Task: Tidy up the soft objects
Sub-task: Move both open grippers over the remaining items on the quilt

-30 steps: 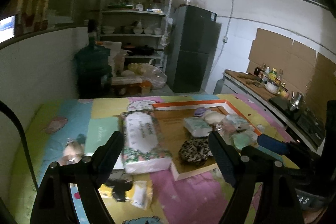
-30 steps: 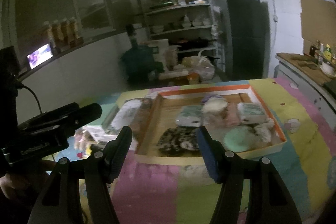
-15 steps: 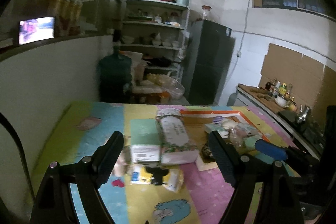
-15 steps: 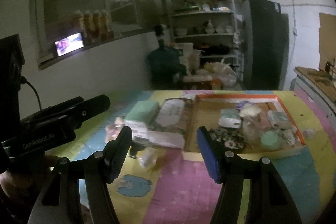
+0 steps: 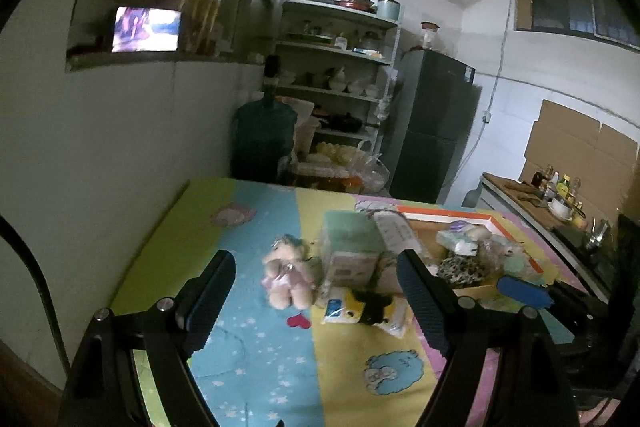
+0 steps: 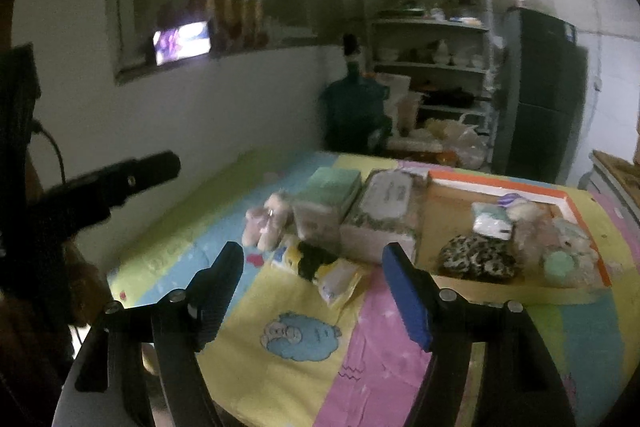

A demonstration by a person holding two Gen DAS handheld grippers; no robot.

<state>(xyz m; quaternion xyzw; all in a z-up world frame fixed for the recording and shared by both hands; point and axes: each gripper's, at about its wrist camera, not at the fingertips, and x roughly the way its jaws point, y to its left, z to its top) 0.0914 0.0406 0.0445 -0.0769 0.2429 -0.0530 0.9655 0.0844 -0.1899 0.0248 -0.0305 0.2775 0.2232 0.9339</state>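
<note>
Jaws of both grippers spread wide, nothing between the pads; right gripper (image 6: 312, 291) just opened further, left gripper (image 5: 312, 303) likewise empty.

Landmark: wooden tray with orange rim (image 6: 496, 185), on the pastel patchwork play mat (image 6: 360, 367).

Nearest the jaws: crumpled yellow-and-white plastic packet with a black soft item on top (image 6: 320, 267), on the mat just short of the tray's near left corner. Lies ahead of the right gripper's opening, between the lines of its two fingers; long axis slanted, running toward the tray. Judged nearer to the right hand than the left, so likeliest next pick.

Next out: pale pink plush bear (image 5: 286, 277), lying on its back well left of the tray, roughly in line with the left gripper's opening.

Beyond: mint-green tissue box (image 6: 326, 199) and floral-wrapped soft tissue pack (image 6: 384, 215), side by side, the pack just beside the tray's left wall, both long axes pointing away.

Inside the tray: leopard-print fabric bundle (image 6: 476, 259) at the near edge, with pale soft items (image 6: 560, 251) along the right side.

Farthest: dark refrigerator (image 6: 540, 95).
</note>
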